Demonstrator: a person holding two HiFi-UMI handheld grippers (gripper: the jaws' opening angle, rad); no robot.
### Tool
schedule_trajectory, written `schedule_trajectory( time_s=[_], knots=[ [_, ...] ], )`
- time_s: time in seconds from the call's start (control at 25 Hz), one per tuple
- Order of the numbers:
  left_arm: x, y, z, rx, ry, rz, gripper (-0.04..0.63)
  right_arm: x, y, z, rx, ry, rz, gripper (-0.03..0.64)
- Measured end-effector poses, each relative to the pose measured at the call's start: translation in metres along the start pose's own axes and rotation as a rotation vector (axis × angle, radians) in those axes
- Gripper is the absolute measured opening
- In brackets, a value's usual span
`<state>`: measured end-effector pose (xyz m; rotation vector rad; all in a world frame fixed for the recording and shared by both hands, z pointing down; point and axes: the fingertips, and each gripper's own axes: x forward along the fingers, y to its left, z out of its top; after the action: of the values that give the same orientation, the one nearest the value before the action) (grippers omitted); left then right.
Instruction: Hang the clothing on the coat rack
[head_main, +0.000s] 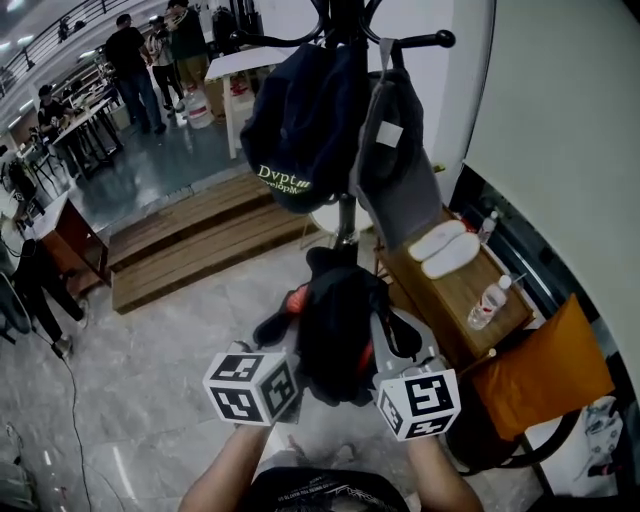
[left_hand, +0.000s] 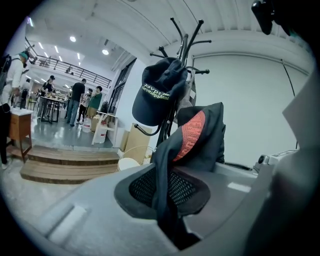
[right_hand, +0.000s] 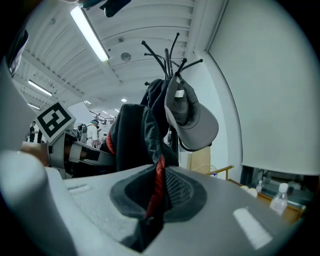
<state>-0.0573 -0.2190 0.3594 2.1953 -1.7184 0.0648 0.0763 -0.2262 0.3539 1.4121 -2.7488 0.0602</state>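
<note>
The head view looks steeply down from above onto the floor (head_main: 150, 400), with the coat rack (head_main: 347, 215) ahead. Each gripper view sits close behind its own jaws, left gripper (left_hand: 167, 210) and right gripper (right_hand: 150, 215), facing the rack. All three views share the rack and the clothing (head_main: 335, 330).

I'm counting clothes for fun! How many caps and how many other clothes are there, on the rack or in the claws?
Caps: 2, the navy cap and the grey cap, both on the rack
Black garment: 1
Total: 3
</note>
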Motion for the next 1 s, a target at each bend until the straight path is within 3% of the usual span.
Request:
schedule_trajectory(
  time_s=[0.24, 1.0],
  knots=[
    [0.007, 0.011, 0.005, 0.002, 0.000, -0.005, 0.037, 0.011, 0.002, 0.000, 0.001, 0.001, -0.011, 0.035],
    [0.062, 0.036, 0.022, 0.018, 0.040, -0.170, 0.037, 0.050, -0.004, -0.001, 0.013, 0.026, -0.174, 0.035]
  ],
)
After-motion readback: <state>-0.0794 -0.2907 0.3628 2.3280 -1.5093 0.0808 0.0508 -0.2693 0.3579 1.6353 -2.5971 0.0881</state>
